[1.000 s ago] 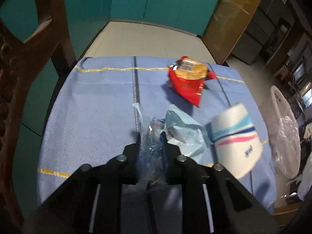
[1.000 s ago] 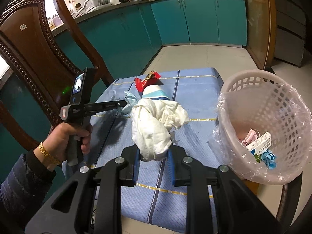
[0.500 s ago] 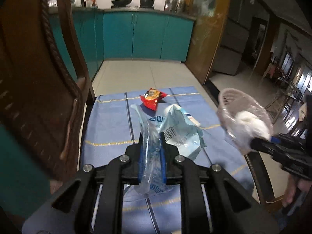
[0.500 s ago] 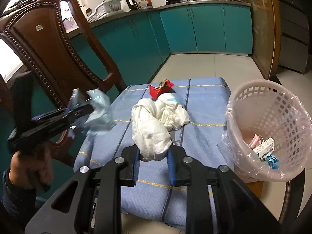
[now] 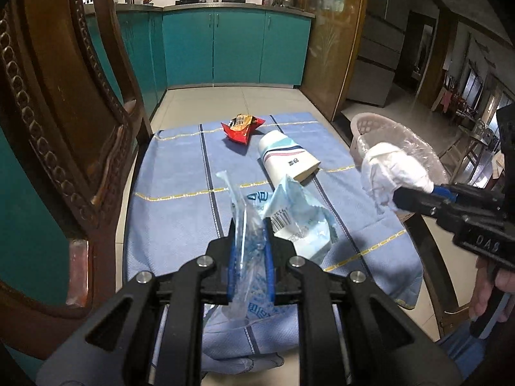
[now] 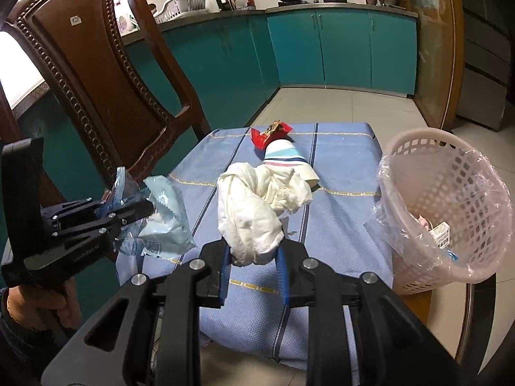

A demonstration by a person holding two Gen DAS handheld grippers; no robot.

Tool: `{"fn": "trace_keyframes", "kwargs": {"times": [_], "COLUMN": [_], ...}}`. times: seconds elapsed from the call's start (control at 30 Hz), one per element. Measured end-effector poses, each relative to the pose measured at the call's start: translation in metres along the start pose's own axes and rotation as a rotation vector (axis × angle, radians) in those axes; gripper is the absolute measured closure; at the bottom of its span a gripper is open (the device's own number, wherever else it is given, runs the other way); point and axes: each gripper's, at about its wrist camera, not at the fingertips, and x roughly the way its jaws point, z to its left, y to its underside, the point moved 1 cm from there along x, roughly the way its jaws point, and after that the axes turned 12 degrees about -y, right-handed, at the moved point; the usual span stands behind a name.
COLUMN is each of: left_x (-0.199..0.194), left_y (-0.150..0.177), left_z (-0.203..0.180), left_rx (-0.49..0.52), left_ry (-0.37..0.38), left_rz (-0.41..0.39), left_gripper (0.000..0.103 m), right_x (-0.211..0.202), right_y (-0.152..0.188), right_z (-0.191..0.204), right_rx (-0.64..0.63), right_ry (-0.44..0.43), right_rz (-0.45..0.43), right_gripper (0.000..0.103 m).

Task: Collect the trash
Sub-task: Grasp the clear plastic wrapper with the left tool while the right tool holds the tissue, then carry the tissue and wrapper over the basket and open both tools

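My left gripper point(image 5: 249, 225) is shut on a clear and pale blue plastic wrapper point(image 5: 299, 222), held up over the near end of the blue tablecloth point(image 5: 180, 212). The same wrapper point(image 6: 164, 222) hangs from that gripper point(image 6: 146, 207) at the left of the right wrist view. My right gripper point(image 6: 254, 247) is shut on a crumpled white tissue wad point(image 6: 254, 206), seen also as a white wad point(image 5: 394, 170) in front of the basket. A striped paper cup point(image 5: 286, 157) lies on its side mid-table. A red snack bag point(image 5: 241, 127) lies at the far end.
A white plastic basket point(image 6: 450, 199) lined with a clear bag stands at the table's right edge, with some trash inside. A carved wooden chair point(image 6: 96, 74) stands close on the left. Teal kitchen cabinets point(image 5: 238, 48) line the far wall across a tiled floor.
My left gripper rose and pulled back from the table with the wrapper, so the cup and snack bag now sit farther off. The right gripper with the tissue drifted slightly, still beside the basket.
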Motion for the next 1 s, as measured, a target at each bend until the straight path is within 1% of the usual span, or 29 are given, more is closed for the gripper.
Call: {"fn": "trace_keyframes", "kwargs": {"times": [0.47,0.53,0.63,0.67,0.7,0.77,0.8,0.83,0.87,0.9,0.93,0.97,1.0], "left_x": [0.003,0.004,0.004,0.004,0.005,0.008,0.011,0.014,0.017,0.019,0.02,0.02,0.02], "left_y": [0.001,0.001,0.0,0.0,0.0,0.0,0.0,-0.001,-0.002,-0.004,-0.007,-0.009,-0.012], "left_z": [0.003,0.002,0.003,0.004,0.004,0.003,0.001,-0.001,-0.004,-0.007,-0.013,-0.019,-0.025], "left_rx": [-0.006,-0.004,-0.01,-0.014,-0.018,-0.025,-0.027,-0.031,-0.034,-0.038,-0.039,-0.037,-0.034], "left_ry": [-0.001,0.0,0.002,0.004,0.007,0.023,0.027,0.032,0.039,0.047,0.067,0.082,0.094], "left_rz": [0.005,0.007,0.003,0.003,0.003,0.009,0.016,0.024,0.031,0.037,0.042,0.041,0.039], "left_gripper": [0.087,0.087,0.087,0.086,0.086,0.086,0.086,0.086,0.086,0.086,0.086,0.086,0.086], "right_x": [0.002,-0.002,-0.027,-0.042,-0.056,-0.073,-0.076,-0.076,-0.074,-0.075,-0.081,-0.092,-0.107], "right_y": [0.0,-0.001,-0.011,-0.017,-0.02,-0.025,-0.025,-0.025,-0.021,-0.016,-0.013,-0.009,-0.006], "right_z": [-0.001,-0.003,-0.021,-0.036,-0.053,-0.09,-0.114,-0.127,-0.148,-0.165,-0.177,-0.184,-0.187], "right_rx": [-0.001,0.004,0.031,0.063,0.099,0.166,0.209,0.233,0.278,0.326,0.382,0.442,0.483], "right_ry": [-0.002,0.005,0.048,0.078,0.107,0.156,0.166,0.171,0.213,0.264,0.283,0.265,0.228], "right_rz": [0.019,-0.003,-0.099,-0.159,-0.215,-0.281,-0.294,-0.293,-0.284,-0.281,-0.288,-0.321,-0.374], "right_gripper": [0.079,0.079,0.079,0.078,0.076,0.07,0.052,0.027,0.021,0.02,0.02,0.02,0.02]}}
